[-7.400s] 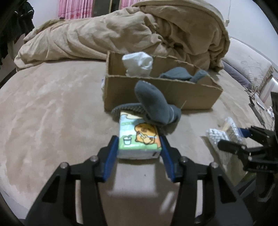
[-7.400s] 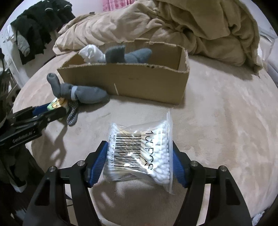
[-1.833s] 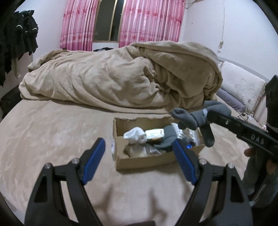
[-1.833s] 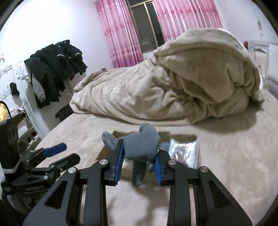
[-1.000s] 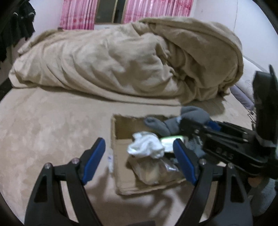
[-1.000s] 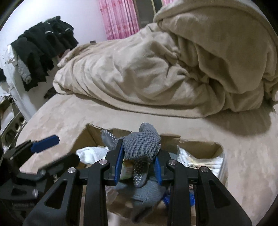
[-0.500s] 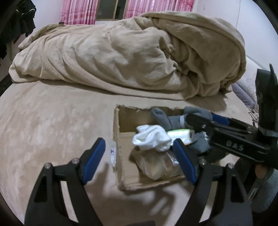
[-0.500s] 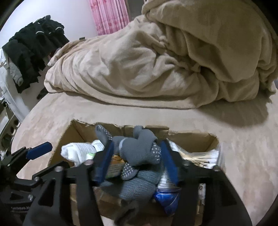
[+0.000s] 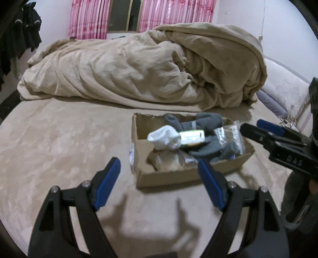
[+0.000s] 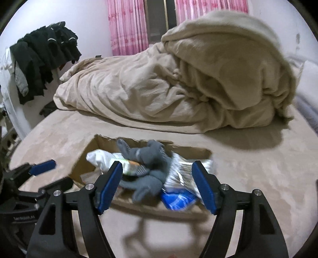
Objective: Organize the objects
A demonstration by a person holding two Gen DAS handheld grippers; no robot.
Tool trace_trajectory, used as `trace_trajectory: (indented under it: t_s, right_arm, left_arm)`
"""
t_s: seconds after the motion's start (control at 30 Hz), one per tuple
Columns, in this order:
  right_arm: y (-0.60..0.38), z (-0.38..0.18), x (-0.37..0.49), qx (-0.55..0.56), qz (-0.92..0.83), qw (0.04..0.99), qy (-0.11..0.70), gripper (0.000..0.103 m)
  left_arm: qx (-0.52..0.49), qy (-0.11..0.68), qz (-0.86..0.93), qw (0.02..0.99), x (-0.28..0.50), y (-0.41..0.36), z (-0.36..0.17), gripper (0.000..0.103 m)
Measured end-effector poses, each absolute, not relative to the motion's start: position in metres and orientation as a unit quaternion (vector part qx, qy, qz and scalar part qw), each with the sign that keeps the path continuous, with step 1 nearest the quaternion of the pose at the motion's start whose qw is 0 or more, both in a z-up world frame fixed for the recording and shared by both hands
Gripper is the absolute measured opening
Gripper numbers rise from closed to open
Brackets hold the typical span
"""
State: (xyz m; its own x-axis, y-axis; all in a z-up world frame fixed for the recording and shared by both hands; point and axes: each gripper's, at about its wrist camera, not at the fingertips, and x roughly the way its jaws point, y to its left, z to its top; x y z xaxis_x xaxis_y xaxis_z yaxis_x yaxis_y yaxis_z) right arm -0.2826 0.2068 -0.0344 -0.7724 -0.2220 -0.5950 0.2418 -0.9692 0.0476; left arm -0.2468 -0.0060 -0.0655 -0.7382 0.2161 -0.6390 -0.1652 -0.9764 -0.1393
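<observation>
A cardboard box sits on the bed. It holds grey socks, a white cloth, a green tissue pack, a clear bag of cotton swabs and a blue packet. My left gripper is open and empty, in front of the box. My right gripper is open and empty, just above the box's near edge; it also shows in the left wrist view at the right.
A heaped beige duvet lies behind the box. Dark clothes hang at the left wall. Pink curtains cover the window. A pillow lies at the right edge.
My right gripper opened and let the grey sock drop into the box, then drew back. My left gripper stayed open, shifting slightly.
</observation>
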Motion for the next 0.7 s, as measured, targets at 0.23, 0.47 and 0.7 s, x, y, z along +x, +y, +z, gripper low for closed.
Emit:
trace_trajectory:
  t_s: [0.23, 0.47, 0.7]
  right_arm:
    - [0.22, -0.053, -0.247, 0.331, -0.935, 0.125, -0.008, 0.075]
    - [0.23, -0.066, -0.217, 0.342, -0.931, 0.125, -0.017, 0.075]
    - [0.235, -0.063, -0.207, 0.323, -0.938, 0.122, -0.01, 0.085]
  left_arm:
    - [-0.331, -0.036, 0.938, 0.099, -0.215, -0.01, -0.066, 0.082]
    - [-0.326, -0.061, 0.938, 0.101, -0.194, -0.02, -0.07, 0.098]
    - [-0.328, -0.051, 0.94, 0.079, -0.183, -0.019, -0.077, 0.099]
